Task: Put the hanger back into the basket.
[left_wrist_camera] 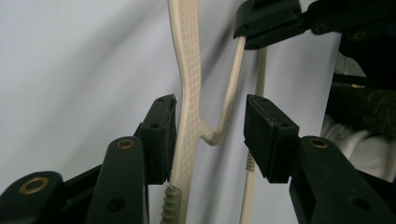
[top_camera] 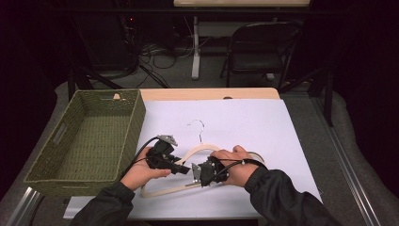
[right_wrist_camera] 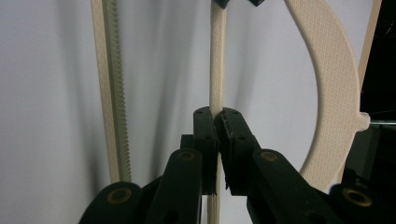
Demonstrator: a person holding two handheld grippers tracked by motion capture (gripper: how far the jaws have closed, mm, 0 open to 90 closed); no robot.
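Both grippers work on a cream plastic hanger (top_camera: 207,155) that lies flat on the white sheet (top_camera: 263,127) covering the table, near the person's edge. Furthest left stands a green woven basket (top_camera: 127,136), its near wall just beside the person's left hand (top_camera: 139,172). That hand holds the left gripper (top_camera: 184,168), pointing rightward along the hanger's left shoulder. In the left gripper view, its jaws stand partly apart around the hanger (left_wrist_camera: 189,112): the left pad lies against the flat textured arm, while the right pad is clear of the thin inner strut, so nothing is clamped. Just to the right, the right gripper (top_camera: 196,173) faces it, held in the right hand (top_camera: 240,165), and the two tools almost meet tip to tip. In the right gripper view, its jaws are pressed tight on a thin bar of the hanger (right_wrist_camera: 217,70), with the ribbed lower rail to one side and the broad curved shoulder to the other. Its metal hook (top_camera: 198,126) points away from the person.
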